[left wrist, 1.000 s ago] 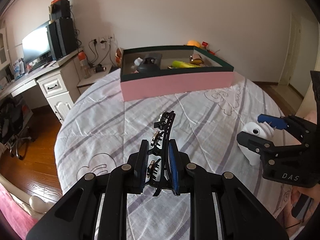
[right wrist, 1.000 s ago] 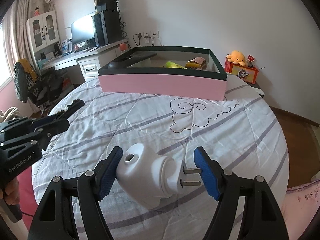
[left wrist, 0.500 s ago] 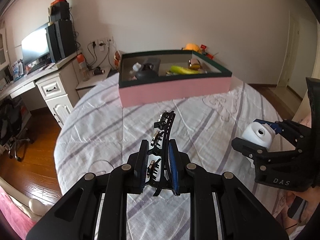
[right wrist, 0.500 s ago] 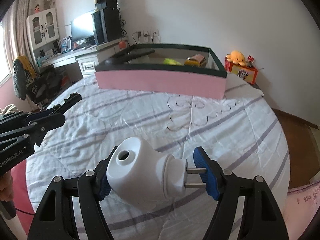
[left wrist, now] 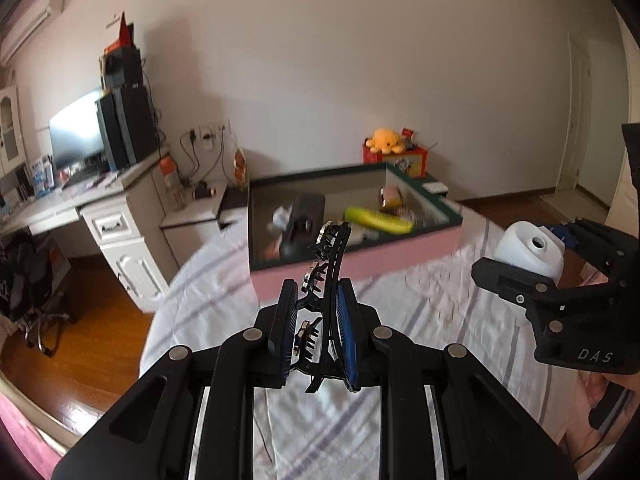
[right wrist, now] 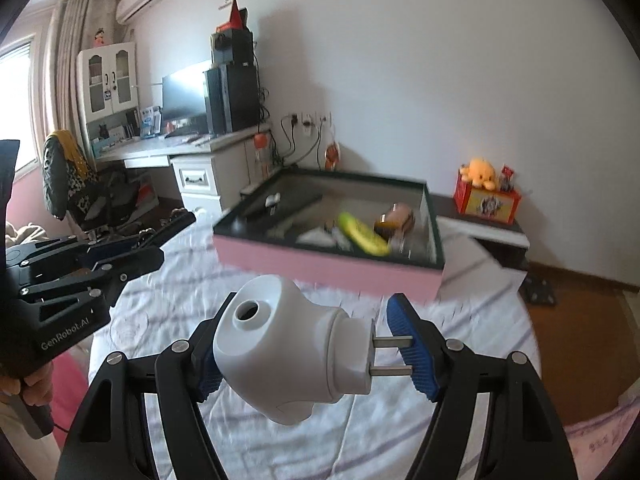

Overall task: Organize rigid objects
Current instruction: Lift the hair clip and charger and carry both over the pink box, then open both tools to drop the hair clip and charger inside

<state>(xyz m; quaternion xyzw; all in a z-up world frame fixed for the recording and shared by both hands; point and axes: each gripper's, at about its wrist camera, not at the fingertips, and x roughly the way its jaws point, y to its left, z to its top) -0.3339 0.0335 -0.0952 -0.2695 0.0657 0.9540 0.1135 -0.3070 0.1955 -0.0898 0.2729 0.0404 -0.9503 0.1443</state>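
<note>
- Left wrist view: our left gripper [left wrist: 316,330] pinches a black hair clip [left wrist: 326,280], raised above the bed [left wrist: 440,312].
- Right wrist view: our right gripper [right wrist: 316,354] clamps a white plug [right wrist: 288,354], its prongs touching the right pad.
- We see both near the pink box [right wrist: 328,266], which holds a yellow banana [right wrist: 362,234].

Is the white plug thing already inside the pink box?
No, the white plug sits between the fingers of the right gripper, above the bed and short of the pink box.
</note>
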